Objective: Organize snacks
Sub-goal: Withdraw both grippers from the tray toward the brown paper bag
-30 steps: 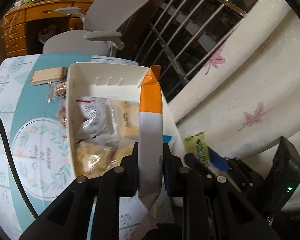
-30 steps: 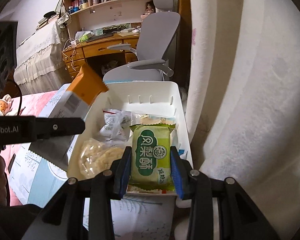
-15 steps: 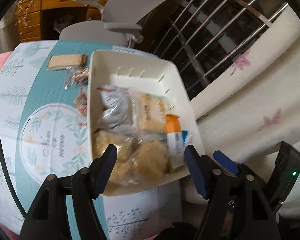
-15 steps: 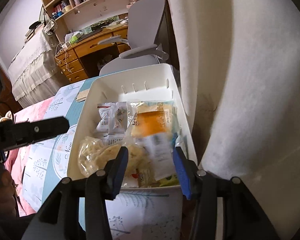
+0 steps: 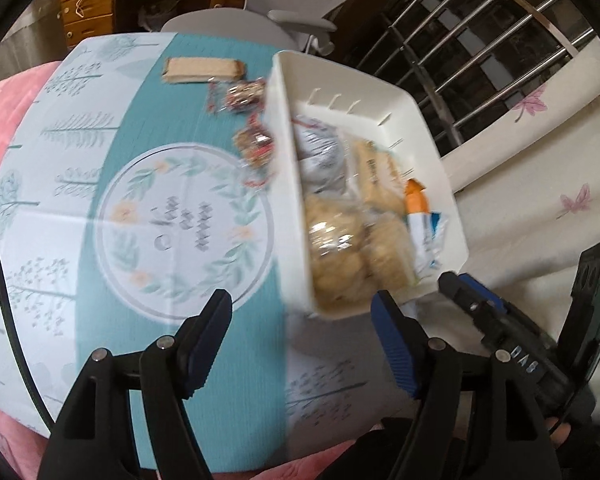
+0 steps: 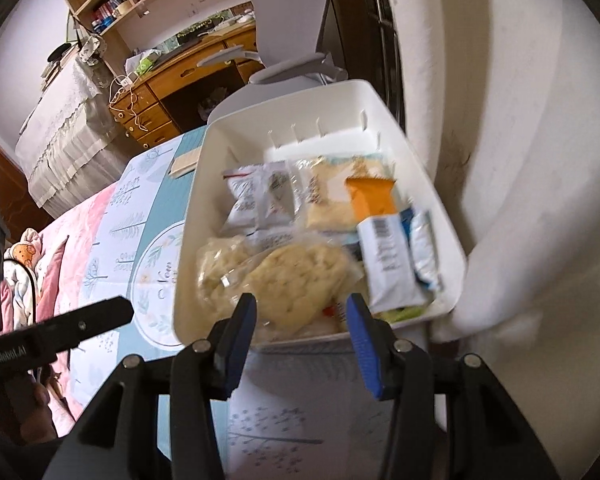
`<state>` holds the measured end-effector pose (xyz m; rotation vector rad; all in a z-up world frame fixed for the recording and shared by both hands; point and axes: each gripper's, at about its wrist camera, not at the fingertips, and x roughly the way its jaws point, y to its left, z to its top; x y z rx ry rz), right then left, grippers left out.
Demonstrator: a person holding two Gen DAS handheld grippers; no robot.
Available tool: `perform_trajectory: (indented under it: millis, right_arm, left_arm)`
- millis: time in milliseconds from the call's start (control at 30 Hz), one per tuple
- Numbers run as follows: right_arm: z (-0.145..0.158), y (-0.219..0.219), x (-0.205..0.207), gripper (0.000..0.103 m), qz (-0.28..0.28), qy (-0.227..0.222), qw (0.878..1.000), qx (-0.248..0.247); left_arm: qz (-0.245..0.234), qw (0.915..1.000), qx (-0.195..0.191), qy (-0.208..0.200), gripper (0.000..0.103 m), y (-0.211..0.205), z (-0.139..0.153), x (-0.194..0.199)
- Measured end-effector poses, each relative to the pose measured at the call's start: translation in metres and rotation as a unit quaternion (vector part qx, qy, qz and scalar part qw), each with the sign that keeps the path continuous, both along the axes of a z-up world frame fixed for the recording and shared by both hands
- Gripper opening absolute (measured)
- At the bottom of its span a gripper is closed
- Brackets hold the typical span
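Left gripper [image 5: 302,314]: jaws spread wide, just opened, nothing between them; hovering above the teal patterned tablecloth [image 5: 152,208], near the front corner of the white bin [image 5: 432,136].

Right gripper [image 6: 302,312]: jaws parted, just widened, empty; poised over the near rim of the bin [image 6: 284,116], pads touching no snack.

In the bin: orange-and-white packet [image 6: 384,236] lying flat along the right side, beside a blue-and-white packet [image 6: 424,252]. Under its near end, a sliver of green wrapper [image 6: 400,313]. Two clear bags of pale puffed snacks [image 6: 296,280] at the front, grey-white sachets [image 6: 260,200] and a pale yellow packet [image 6: 328,196] further back.

Outside the bin, on the cloth to its left: wafer bar [image 5: 204,70] at the far side, two small red-trimmed clear packets [image 5: 256,144] just beside the bin wall.

Beyond the table: grey office chair [image 6: 292,36], wooden desk [image 6: 172,80] with shelves. White curtain [image 6: 520,160] close on the right. Some motion blur, fine print unreadable.
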<state>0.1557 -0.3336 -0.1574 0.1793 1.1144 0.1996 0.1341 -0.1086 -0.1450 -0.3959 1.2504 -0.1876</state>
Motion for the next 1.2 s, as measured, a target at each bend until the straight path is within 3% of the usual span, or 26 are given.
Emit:
perform_trajectory:
  millis: [267, 333, 633, 933, 1100, 1200]
  right_arm:
    - [0.006, 0.038, -0.014, 0.047, -0.054, 0.022, 0.998, 0.016]
    - [0.009, 0.049, -0.018, 0.047, -0.073, 0.023, 0.997, 0.020]
    - [0.010, 0.106, -0.021, 0.047, -0.148, 0.045, 0.986, 0.061]
    - [0.001, 0.153, -0.011, 0.047, -0.229, 0.054, 0.966, 0.105]
    - [-0.009, 0.172, 0.003, 0.047, -0.261, 0.067, 0.955, 0.126]
    - [-0.016, 0.180, 0.013, 0.048, -0.279, 0.065, 0.948, 0.135]
  left_arm:
    - [-0.023, 0.9992, 0.019, 0.026, 0.071, 0.055, -0.002, -0.010]
    - [-0.031, 0.9988, 0.027, 0.026, 0.075, 0.072, -0.001, -0.011]
    - [-0.068, 0.9950, 0.057, 0.046, 0.078, 0.139, -0.005, -0.001]
    - [-0.106, 0.9916, 0.058, 0.044, 0.078, 0.190, -0.006, 0.037]
    - [-0.134, 0.9870, 0.082, 0.036, 0.079, 0.198, -0.006, 0.069]
    - [-0.168, 0.9813, 0.093, 0.022, 0.085, 0.194, -0.002, 0.087]
